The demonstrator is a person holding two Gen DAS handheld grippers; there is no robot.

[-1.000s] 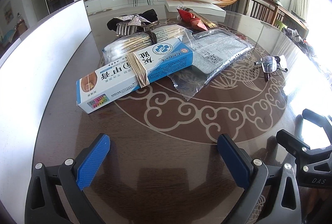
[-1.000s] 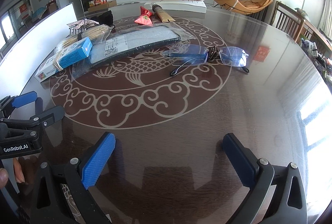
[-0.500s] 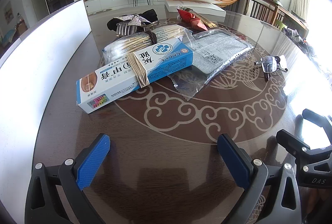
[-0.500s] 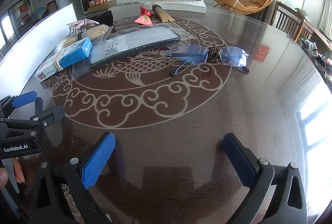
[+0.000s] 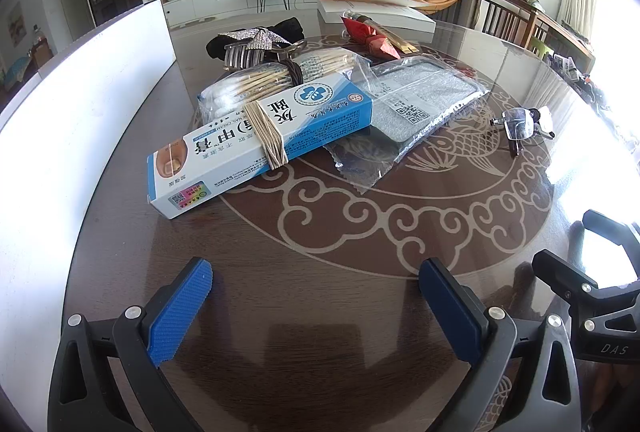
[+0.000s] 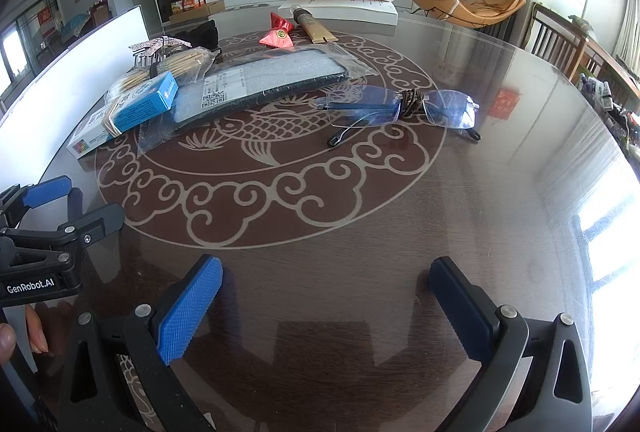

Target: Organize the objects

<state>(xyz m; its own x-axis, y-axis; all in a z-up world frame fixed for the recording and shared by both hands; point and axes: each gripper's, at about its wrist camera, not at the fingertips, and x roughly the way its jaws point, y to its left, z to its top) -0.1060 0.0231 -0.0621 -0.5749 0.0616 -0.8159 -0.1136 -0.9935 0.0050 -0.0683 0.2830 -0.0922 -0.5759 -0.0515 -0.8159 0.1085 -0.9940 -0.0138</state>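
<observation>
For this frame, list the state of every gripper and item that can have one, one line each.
left gripper: open, empty, above the table.
right gripper: open, empty.
blue box: closed, rubber-banded, leaning on the swabs.
cotton swabs: bundled in plastic.
grey case: sealed in a bag.
glasses: folded, tied at the bridge.

On the table (image 5: 320,312), a box (image 5: 256,140) lies at the left, banded with string (image 5: 268,136). Behind it and touching lies a swab bundle (image 5: 276,80); behind that, a hair clip (image 5: 256,46) on a dark cloth (image 5: 288,28). To the right of the box lies a bagged case (image 5: 424,104), its near left end under the box. Well to the right lie glasses (image 6: 404,108), apart from the bag. Behind the case lie a packet (image 6: 278,32) and a tube (image 6: 312,24); behind them, an open book (image 6: 340,2). A board (image 5: 60,136) stands along the table's left edge.
</observation>
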